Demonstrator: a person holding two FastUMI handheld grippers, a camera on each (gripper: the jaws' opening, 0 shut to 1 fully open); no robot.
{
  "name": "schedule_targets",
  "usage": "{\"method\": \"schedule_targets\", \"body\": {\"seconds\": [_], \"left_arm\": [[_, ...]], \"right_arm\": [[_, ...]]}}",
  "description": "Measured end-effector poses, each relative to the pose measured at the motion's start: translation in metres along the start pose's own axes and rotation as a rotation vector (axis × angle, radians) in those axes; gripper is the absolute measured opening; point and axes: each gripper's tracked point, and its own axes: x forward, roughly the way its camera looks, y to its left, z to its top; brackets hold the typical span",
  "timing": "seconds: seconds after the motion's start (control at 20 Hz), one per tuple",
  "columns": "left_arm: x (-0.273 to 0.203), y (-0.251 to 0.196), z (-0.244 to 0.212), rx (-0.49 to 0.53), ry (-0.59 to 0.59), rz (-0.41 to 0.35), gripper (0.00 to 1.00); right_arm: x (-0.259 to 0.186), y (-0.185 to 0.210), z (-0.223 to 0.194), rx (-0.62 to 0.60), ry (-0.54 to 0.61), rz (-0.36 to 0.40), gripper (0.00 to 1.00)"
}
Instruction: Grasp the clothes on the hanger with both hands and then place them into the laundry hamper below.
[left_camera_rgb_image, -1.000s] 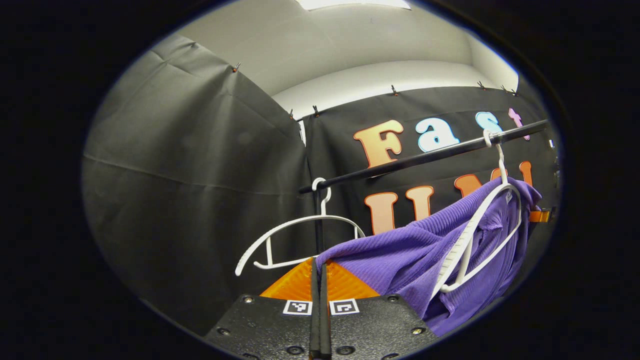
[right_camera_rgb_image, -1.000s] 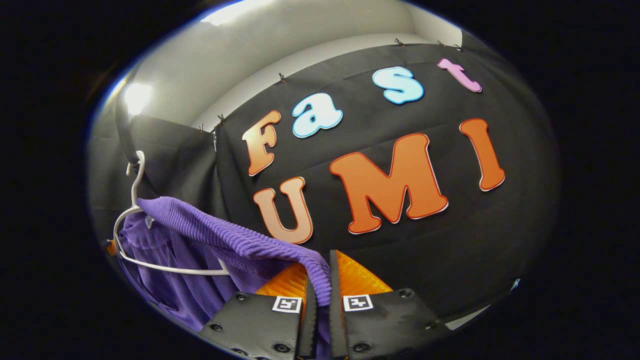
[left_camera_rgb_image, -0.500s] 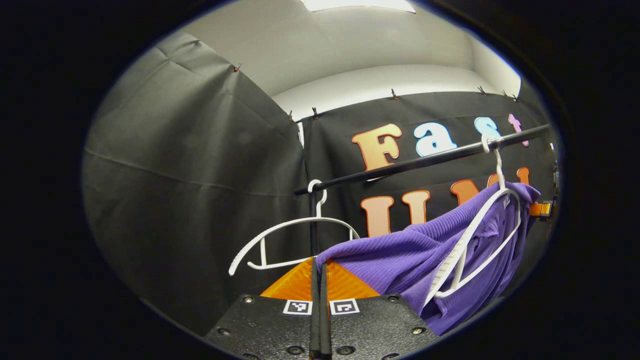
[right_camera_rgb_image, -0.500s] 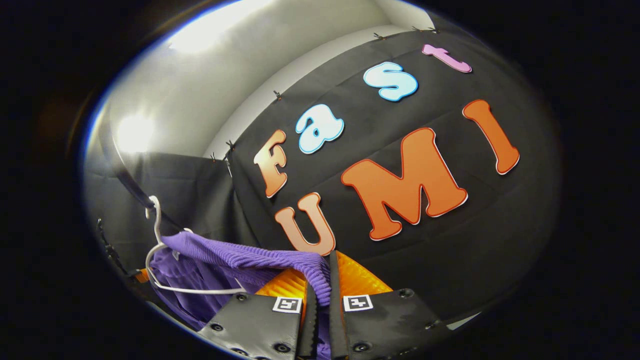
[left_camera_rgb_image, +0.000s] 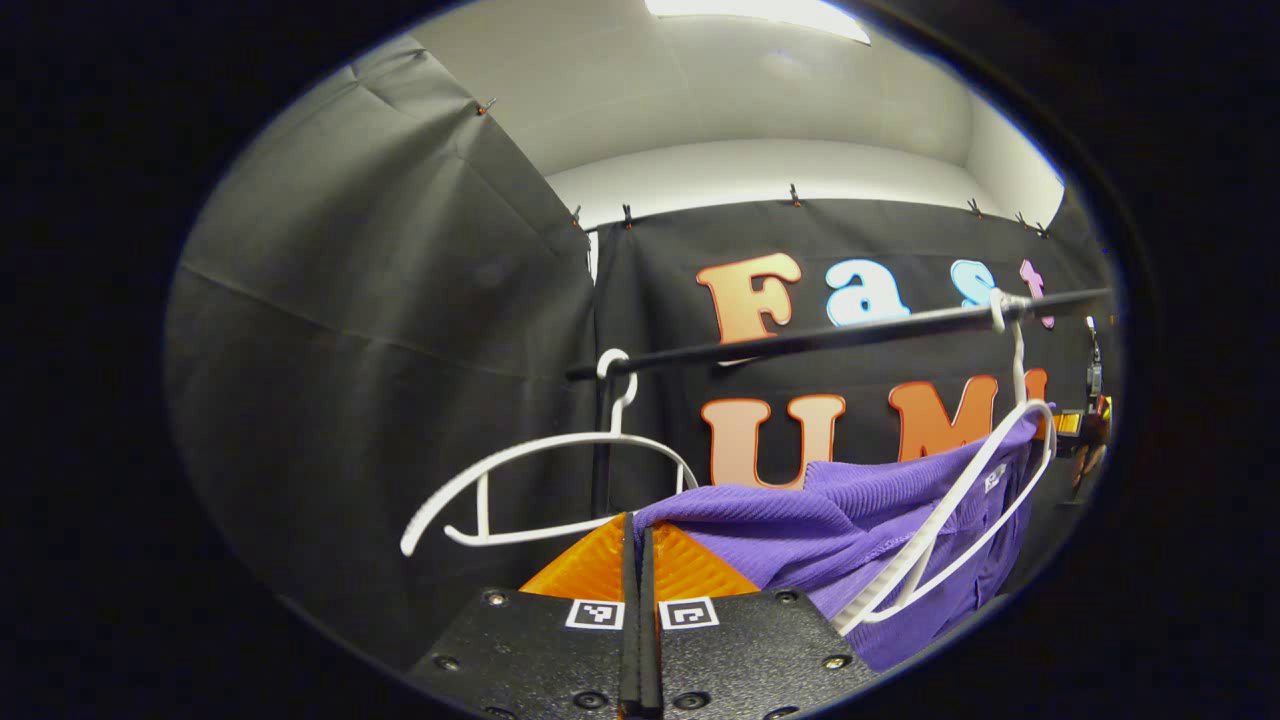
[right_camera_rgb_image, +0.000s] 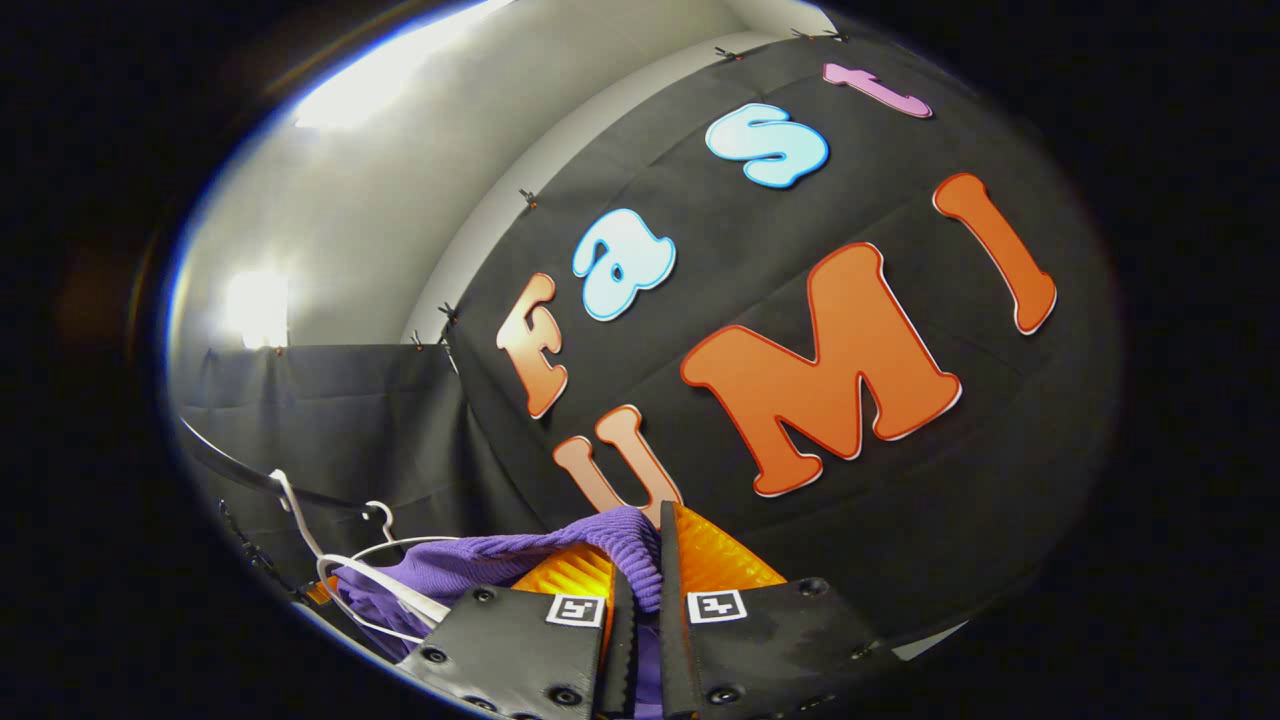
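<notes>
Both tongs, left and right, are clamped on my purple shirt, now half off its white hanger on the rail, so pulling free and lowering into the hamper remain.

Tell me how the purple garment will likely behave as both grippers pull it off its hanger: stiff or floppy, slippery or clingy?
Likely floppy: the purple garment sags between the left gripper and its white hanger. Its ribbed knit probably grips rather than slips; a fold sits pinched in the right gripper. It may drag the hanger along, since the fabric is draped over one hanger arm.
</notes>
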Motion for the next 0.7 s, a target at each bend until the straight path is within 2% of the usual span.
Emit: {"method": "schedule_targets", "body": {"seconds": [0.1, 0.15, 0.4, 0.7], "left_arm": [[-0.009, -0.01, -0.034, 0.024, 0.043, -0.023, 0.0], [-0.014, -0.014, -0.051, 0.032, 0.067, -0.031, 0.0], [-0.052, -0.028, -0.11, 0.093, 0.122, -0.052, 0.0], [-0.094, -0.076, -0.143, 0.019, 0.148, -0.099, 0.0]], "right_arm": [[0.002, -0.028, -0.018, 0.014, -0.025, -0.048, 0.13], [-0.004, -0.04, -0.035, 0.002, -0.007, -0.069, 0.16], [-0.056, -0.085, -0.108, -0.051, 0.09, -0.165, 0.16], [-0.117, -0.091, -0.171, -0.109, 0.164, -0.238, 0.16]]}}
